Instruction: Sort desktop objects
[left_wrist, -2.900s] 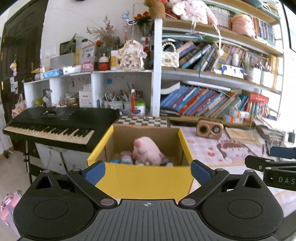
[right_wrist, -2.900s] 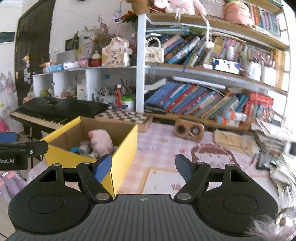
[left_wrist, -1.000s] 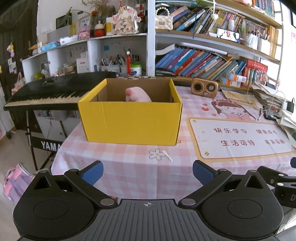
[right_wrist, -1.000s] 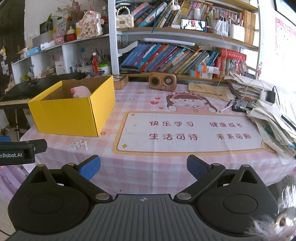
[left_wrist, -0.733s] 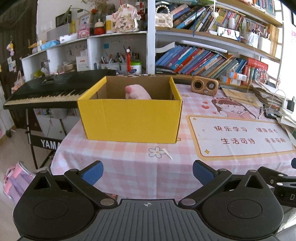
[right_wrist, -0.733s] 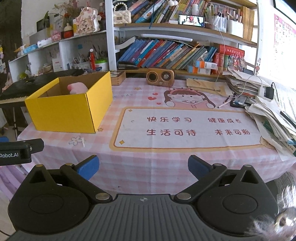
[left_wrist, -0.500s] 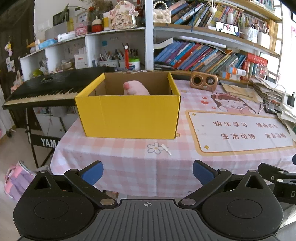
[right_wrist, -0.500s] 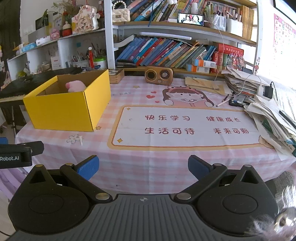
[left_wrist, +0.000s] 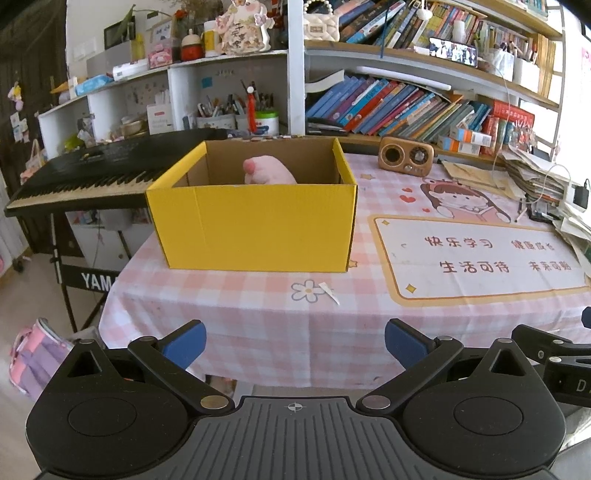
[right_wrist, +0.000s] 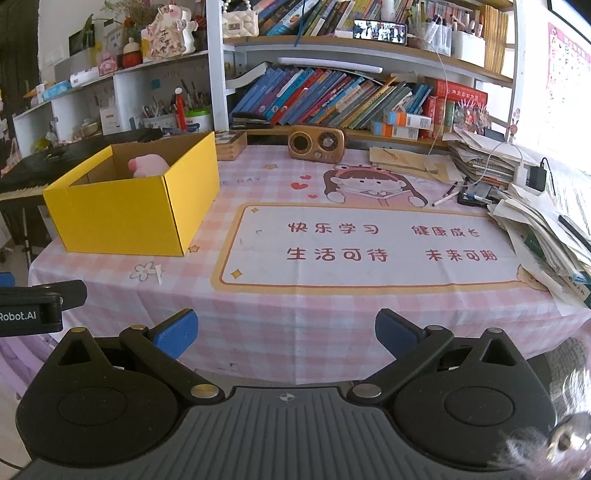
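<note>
- Hovering off the table's near edge, left gripper (left_wrist: 293, 341) and right gripper (right_wrist: 286, 332), fingers spread wide, nothing between them.
- Sitting at the table's left side near the front corner: yellow box (left_wrist: 255, 221), open-topped, with a pink plush toy (left_wrist: 267, 173) poking above the rim; other contents hidden.
- Looking largely done: middle of the tablecloth (right_wrist: 332, 306) bare apart from its print.
- Possibly left to sort: a small radio (right_wrist: 316, 143) at the back edge, pens (right_wrist: 448, 197) and a stack of papers (right_wrist: 543, 225) along the right edge.
- Unclear whether those belong in the box.
</note>
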